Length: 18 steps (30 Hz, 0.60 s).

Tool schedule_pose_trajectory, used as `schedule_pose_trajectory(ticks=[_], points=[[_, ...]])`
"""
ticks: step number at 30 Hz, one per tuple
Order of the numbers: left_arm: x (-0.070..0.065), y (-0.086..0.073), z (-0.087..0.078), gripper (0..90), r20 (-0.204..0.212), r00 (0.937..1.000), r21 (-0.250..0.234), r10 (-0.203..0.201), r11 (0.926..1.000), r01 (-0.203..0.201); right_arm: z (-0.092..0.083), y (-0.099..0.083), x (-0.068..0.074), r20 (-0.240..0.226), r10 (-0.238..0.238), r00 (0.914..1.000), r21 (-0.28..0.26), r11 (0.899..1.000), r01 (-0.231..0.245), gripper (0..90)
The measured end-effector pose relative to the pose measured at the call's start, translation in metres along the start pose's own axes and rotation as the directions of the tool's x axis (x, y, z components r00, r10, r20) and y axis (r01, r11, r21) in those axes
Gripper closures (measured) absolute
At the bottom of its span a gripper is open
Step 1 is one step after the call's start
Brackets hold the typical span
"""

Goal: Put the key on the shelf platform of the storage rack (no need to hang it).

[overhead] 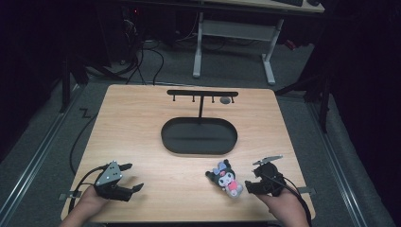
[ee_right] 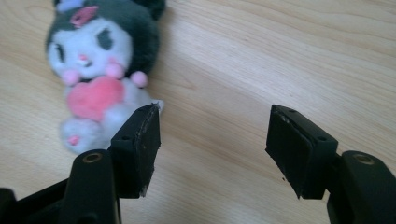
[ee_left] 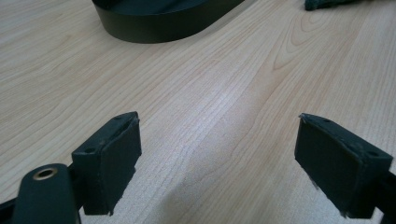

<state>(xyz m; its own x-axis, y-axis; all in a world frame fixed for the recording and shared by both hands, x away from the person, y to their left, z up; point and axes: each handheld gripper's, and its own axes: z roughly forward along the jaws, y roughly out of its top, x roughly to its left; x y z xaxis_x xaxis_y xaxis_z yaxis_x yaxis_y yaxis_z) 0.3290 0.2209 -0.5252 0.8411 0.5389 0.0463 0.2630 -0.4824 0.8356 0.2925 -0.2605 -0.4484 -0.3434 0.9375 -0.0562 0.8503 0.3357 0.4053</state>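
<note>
- My left gripper (overhead: 126, 178) sits at the near left corner of the table (overhead: 142, 123), my hand (overhead: 85, 203) behind it. Its two fingers (ee_left: 109, 161) are spread wide with bare wood between them, and they pinch nothing.
- A grey three-cornered plate (overhead: 108, 173) rides on top of that gripper, and one cable trails from it off the left edge.
- My right gripper (overhead: 251, 180) is at the near right, my other hand (overhead: 283, 208) behind it. Its two fingers (ee_right: 137, 147) are also spread apart and hold nothing.
- One plush toy (overhead: 226, 178) lies on the table just beside the right gripper, on its left as seen from above. It has a dark head, a white face, pink cheeks and a pink heart on its front. In the right gripper view the toy (ee_right: 100, 70) lies on its back just beyond one finger, close to it; I cannot tell whether they touch.
- Past the middle of the table stands one black oval tray (overhead: 199, 136), well apart from both grippers. Its wall (ee_left: 159, 28) shows ahead in the left gripper view.
- One thin post rises from the tray's far side and carries one crossbar (overhead: 202, 93) with small pegs under it; I count about four.
- Beyond the table is grey floor, with the white legs (overhead: 234, 45) of a second table.
</note>
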Motion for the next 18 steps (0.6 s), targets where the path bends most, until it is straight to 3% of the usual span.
schedule_pose_trajectory(ticks=[7, 18], points=[[0.0, 0.0, 0.0, 15.5, 0.002, 1.0, -0.001, -0.002, 1.0, 0.002, -0.005, 0.012, 0.019, -0.039, -0.045, 0.9983, -0.015, 0.999, 0.044, 32.2], [0.0, 0.0, 0.0, 15.5, 0.003, 1.0, 0.001, 0.0, 1.0, 0.0, 0.004, 0.016, 0.04, -0.075, -0.077, 0.9943, 0.016, 0.997, 0.078, 24.1]])
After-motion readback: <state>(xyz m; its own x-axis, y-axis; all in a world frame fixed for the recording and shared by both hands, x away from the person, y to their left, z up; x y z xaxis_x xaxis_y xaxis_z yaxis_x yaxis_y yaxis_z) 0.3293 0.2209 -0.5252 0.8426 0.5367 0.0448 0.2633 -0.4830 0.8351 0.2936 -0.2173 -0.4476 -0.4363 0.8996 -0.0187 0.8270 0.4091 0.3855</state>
